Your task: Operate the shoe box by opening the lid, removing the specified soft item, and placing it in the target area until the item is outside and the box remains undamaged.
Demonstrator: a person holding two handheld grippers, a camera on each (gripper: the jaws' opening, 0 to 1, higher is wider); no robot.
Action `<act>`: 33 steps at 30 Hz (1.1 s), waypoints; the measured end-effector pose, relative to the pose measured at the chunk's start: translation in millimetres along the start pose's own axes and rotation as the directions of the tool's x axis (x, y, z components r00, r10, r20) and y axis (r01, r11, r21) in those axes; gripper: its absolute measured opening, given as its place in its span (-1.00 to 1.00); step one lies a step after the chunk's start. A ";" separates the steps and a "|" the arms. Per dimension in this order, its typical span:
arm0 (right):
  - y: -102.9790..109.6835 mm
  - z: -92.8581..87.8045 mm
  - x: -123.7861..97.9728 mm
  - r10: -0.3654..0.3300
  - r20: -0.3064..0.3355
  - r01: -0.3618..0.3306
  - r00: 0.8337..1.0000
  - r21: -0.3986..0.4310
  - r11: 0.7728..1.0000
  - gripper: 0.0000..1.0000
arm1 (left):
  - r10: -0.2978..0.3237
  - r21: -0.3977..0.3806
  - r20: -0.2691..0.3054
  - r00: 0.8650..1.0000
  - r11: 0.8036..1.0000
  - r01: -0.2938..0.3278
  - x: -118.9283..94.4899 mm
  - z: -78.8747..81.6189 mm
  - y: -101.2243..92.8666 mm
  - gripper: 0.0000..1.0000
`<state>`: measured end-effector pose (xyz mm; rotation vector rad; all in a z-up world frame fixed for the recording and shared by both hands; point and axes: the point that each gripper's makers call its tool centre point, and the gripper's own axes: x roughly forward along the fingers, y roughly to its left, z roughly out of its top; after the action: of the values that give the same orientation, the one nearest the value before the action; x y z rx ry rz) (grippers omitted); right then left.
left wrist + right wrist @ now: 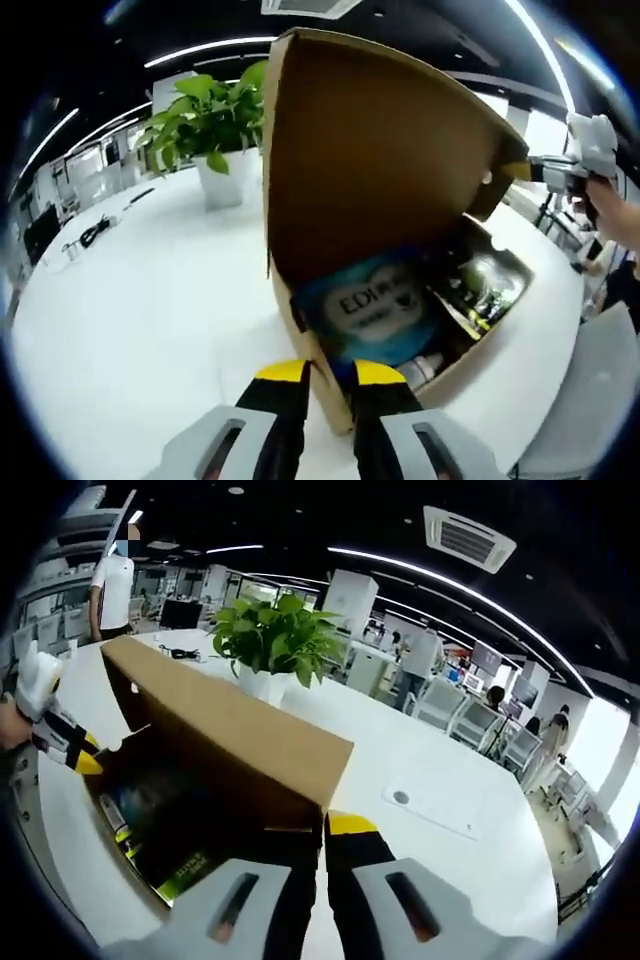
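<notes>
Your left gripper (327, 385) sits nearest the lens: yellow-tipped jaws pinched on the near corner of the shoe box (338, 400), one jaw either side of the cardboard wall. The wall covers part of the right jaw tip.

Shoe box lid (370, 150): raised, standing steeply, blocking much of the room behind it.

Soft item (372, 305): blue packet printed "EDI", lying inside the box just beyond your left jaws; smaller print unreadable. Beside it, dark packs with green print (485, 285), details hard to make out.

Your right gripper (322, 845): jaws closed on the lid's edge (235, 730); the box interior (160, 820) below is in shadow, contents indistinct.

Table (140, 320): white, bearing the box.

Potted plant (272, 635): on the table beyond the box, pot partly hidden by the lid.
</notes>
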<state>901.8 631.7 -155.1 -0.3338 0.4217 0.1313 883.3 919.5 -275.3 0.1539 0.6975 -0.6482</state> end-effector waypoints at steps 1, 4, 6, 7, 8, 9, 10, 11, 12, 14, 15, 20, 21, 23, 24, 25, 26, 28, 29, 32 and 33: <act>-0.7 0.6 1.2 0.003 -0.004 -0.003 1.000 0.001 1.000 -1.00 | 0.002 -0.003 -0.004 1.000 1.000 -0.002 0.4 -0.4 1.7 -0.69; -2.9 1.9 4.5 0.010 -0.020 -0.010 1.000 -0.003 1.000 -1.00 | 0.011 -0.009 -0.018 1.000 1.000 -0.011 1.2 -0.7 1.6 -0.71; -4.4 2.9 7.0 0.014 -0.029 -0.014 0.999 0.002 1.000 -1.00 | 0.017 -0.008 -0.025 1.000 1.000 -0.017 1.6 -0.6 3.1 -0.73; -6.1 3.6 9.4 0.017 -0.038 -0.017 0.999 0.000 1.000 -1.00 | 0.020 -0.016 -0.028 0.999 1.000 -0.020 1.7 -0.4 2.9 -0.74; -7.9 4.8 11.2 0.019 -0.041 -0.019 0.999 0.001 1.000 -1.00 | 0.020 -0.026 -0.030 0.999 0.999 -0.021 1.9 -0.1 3.9 -0.75; -10.0 5.8 14.1 0.025 -0.050 -0.024 0.998 0.008 1.000 -1.00 | 0.019 -0.033 -0.030 0.999 0.999 -0.020 3.3 0.0 6.4 -0.75; -11.4 6.6 16.1 0.027 -0.056 -0.027 0.998 0.010 1.000 -1.00 | 0.017 -0.036 -0.030 0.999 0.999 -0.019 3.6 0.0 7.2 -0.76; -13.0 7.9 19.0 0.034 -0.064 -0.033 0.997 0.014 0.999 -1.00 | 0.015 -0.042 -0.030 0.999 0.999 -0.017 3.8 0.2 8.4 -0.76; -14.2 8.8 21.4 0.040 -0.069 -0.039 0.997 0.015 0.999 -1.00 | 0.013 -0.048 -0.030 0.999 0.999 -0.014 4.0 0.4 8.9 -0.77; -16.6 10.4 25.9 0.054 -0.078 -0.052 0.995 0.025 0.998 -1.00 | 0.008 -0.056 -0.032 0.999 0.998 -0.009 4.3 0.3 9.0 -0.77; -19.5 11.2 31.1 0.063 -0.084 -0.060 0.994 0.036 0.998 -1.00 | 0.005 -0.057 -0.031 1.000 0.998 -0.006 4.4 0.0 9.5 -0.77; -25.7 14.5 47.4 0.088 -0.107 -0.084 0.990 0.044 0.995 -1.00 | -0.004 -0.067 -0.032 0.999 0.998 0.002 4.5 0.6 9.5 -0.77; -28.9 15.4 54.1 0.099 -0.115 -0.092 0.988 0.061 0.994 -1.00 | -0.007 -0.068 -0.034 0.999 0.998 0.004 5.2 0.9 9.6 -0.77; -31.0 15.7 60.9 0.105 -0.123 -0.097 0.987 0.070 0.993 -1.00 | -0.009 -0.069 -0.035 0.999 0.998 0.006 4.9 1.5 8.3 -0.77; -32.4 15.6 65.4 0.110 -0.132 -0.101 0.985 0.073 0.992 -1.00 | -0.009 -0.071 -0.037 0.999 0.997 0.007 5.2 1.7 8.7 -0.77; -33.2 15.4 68.1 0.113 -0.138 -0.103 0.984 0.074 0.992 -1.00 | -0.010 -0.072 -0.038 0.999 0.997 0.007 5.4 1.8 9.3 -0.77; -34.8 14.9 71.8 0.117 -0.145 -0.106 0.982 0.078 0.991 -1.00 | -0.007 -0.076 -0.038 0.999 0.997 0.004 4.4 1.9 8.2 -0.77; -34.0 13.6 74.0 0.126 -0.154 -0.113 0.980 0.091 0.989 -1.00 | -0.007 -0.080 -0.040 0.999 0.997 0.004 3.5 2.0 6.4 -0.78; -34.0 13.2 75.5 0.129 -0.158 -0.116 0.979 0.092 0.989 -1.00 | -0.007 -0.081 -0.040 0.999 0.997 0.004 3.5 2.2 6.2 -0.78; -34.0 12.5 81.2 0.137 -0.166 -0.124 0.977 0.086 0.989 -1.00 | -0.007 -0.084 -0.040 0.999 0.996 0.003 4.0 2.5 6.6 -0.78; -34.9 12.5 84.9 0.141 -0.169 -0.127 0.975 0.089 0.988 -1.00 | -0.005 -0.087 -0.039 0.999 0.996 0.002 3.2 2.5 6.0 -0.78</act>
<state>990.1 608.0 -170.1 -0.2407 0.6226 0.2178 890.1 921.8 -275.8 0.0857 0.7626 -0.6183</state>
